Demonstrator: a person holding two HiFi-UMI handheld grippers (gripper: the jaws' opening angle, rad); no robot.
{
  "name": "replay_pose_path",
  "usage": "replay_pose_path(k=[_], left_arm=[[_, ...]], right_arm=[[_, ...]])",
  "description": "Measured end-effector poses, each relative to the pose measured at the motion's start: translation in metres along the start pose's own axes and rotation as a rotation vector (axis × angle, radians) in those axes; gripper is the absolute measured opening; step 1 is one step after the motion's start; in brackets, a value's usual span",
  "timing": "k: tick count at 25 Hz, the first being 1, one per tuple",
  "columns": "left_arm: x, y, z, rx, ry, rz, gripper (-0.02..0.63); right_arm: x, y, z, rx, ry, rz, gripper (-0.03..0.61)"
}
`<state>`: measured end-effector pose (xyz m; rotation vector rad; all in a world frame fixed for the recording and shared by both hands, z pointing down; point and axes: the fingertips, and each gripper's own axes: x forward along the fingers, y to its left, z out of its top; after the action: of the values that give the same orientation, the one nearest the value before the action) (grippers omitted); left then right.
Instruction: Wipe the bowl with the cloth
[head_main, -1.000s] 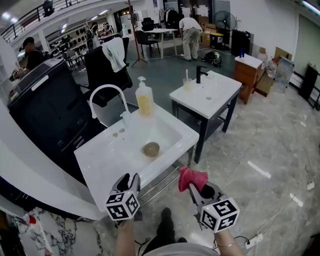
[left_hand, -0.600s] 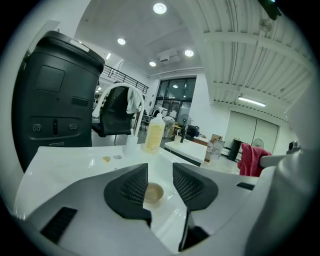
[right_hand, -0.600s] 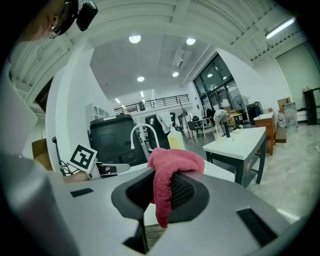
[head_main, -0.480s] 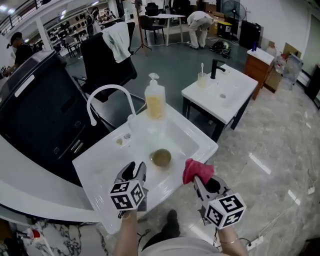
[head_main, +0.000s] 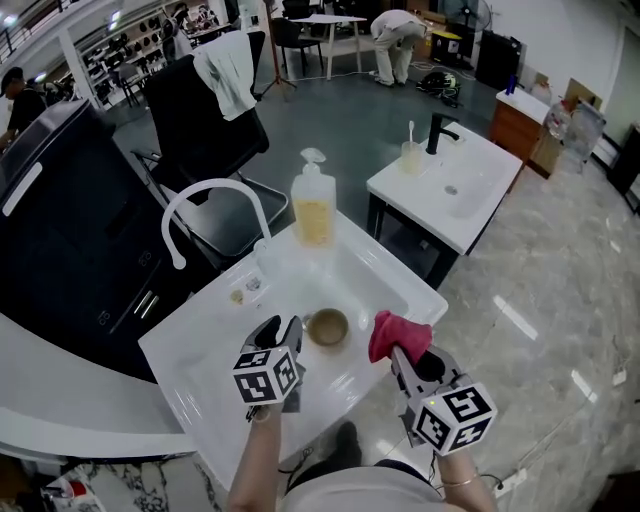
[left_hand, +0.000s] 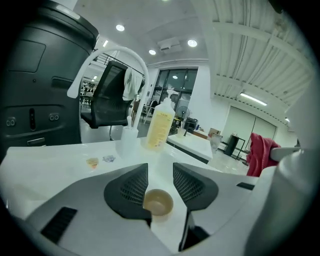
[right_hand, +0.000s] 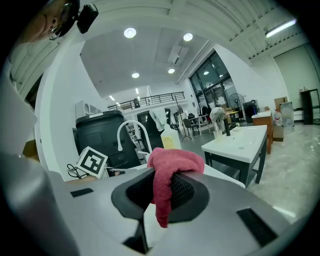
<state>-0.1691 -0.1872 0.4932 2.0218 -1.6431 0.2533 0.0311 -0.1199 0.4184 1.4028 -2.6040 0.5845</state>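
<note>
A small tan bowl (head_main: 328, 327) sits upright in the white sink basin (head_main: 370, 280). My left gripper (head_main: 283, 335) hovers just left of it. In the left gripper view the bowl (left_hand: 158, 202) shows through the gap just beyond the fingertips. The left gripper (left_hand: 160, 176) is open; its jaws have just been opening and nothing is between them. My right gripper (head_main: 398, 352) is right of the bowl, over the sink's front corner, shut on a red cloth (head_main: 399, 333). The cloth (right_hand: 172, 165) hangs out over the right gripper's (right_hand: 162, 189) tips.
A curved white faucet (head_main: 205, 200) and a soap pump bottle (head_main: 313, 210) stand at the basin's far side. Small bits lie on the sink deck (head_main: 245, 290). A second white sink stand (head_main: 450, 190) is to the right, a black chair (head_main: 205, 130) behind.
Both grippers have moved forward from in front of the sink to over it. The left one now sits beside the bowl, the right one still carries the cloth.
</note>
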Motion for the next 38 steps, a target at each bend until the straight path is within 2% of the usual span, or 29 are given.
replay_pose_path(k=[8,21,25,31,33,38], left_arm=[[0.041,0.016,-0.028,-0.011,0.106,0.015,0.169],[0.117,0.044,-0.116,-0.107,0.354,0.064,0.168],[0.134,0.051,-0.14,-0.16,0.411,0.075,0.16],[0.154,0.055,-0.166,-0.184,0.493,0.106,0.145],[0.16,0.055,-0.173,-0.204,0.515,0.119,0.123],[0.172,0.053,-0.19,-0.25,0.568,0.128,0.123]], right_arm=[[0.022,-0.005,0.005,0.008,0.005,-0.016,0.052],[0.047,-0.027,0.004,0.016,0.037,-0.014,0.052],[0.057,-0.035,0.008,0.007,0.046,-0.004,0.052],[0.068,-0.052,0.012,0.012,0.059,0.003,0.052],[0.072,-0.058,0.011,0.014,0.068,0.006,0.052],[0.079,-0.07,0.01,0.025,0.084,0.015,0.052]])
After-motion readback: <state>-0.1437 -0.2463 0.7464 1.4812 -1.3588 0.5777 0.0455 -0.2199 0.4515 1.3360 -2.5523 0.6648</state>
